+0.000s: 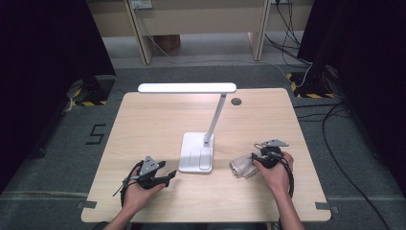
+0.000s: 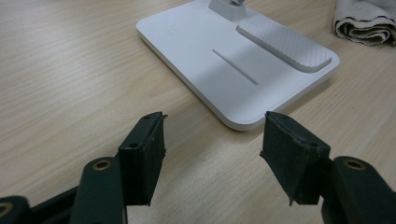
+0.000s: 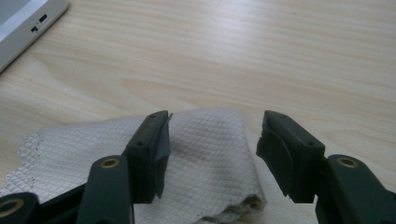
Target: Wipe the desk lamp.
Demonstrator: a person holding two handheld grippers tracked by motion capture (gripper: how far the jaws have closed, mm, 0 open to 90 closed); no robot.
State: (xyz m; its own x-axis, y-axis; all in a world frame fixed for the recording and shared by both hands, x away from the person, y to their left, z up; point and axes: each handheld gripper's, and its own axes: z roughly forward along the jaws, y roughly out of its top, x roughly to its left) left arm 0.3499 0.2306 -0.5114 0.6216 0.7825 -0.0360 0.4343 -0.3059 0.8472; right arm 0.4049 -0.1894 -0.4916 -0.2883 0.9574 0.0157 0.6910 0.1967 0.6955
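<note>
Right gripper (image 3: 212,140) over the cloth (image 3: 205,163), jaws spread wide, cloth under and between them but not pinched. No grasp yet. Left gripper (image 2: 212,144) released too, empty, parked just short of the lamp base (image 2: 224,60), not touching. Lamp untouched as far as visible. Judged early: cloth pickup barely begun; wiping the lamp probably all left.

The tabletop (image 1: 143,124) looks like pale wood-grain laminate with a soft sheen. The desk lamp (image 1: 196,153) is smooth white plastic; its base carries a textured, woven-pattern pad. The cloth (image 3: 205,154) is a waffle-weave fabric, matt, frayed at the edge. The fingers (image 2: 144,154) are matt black, rough-edged.
</note>
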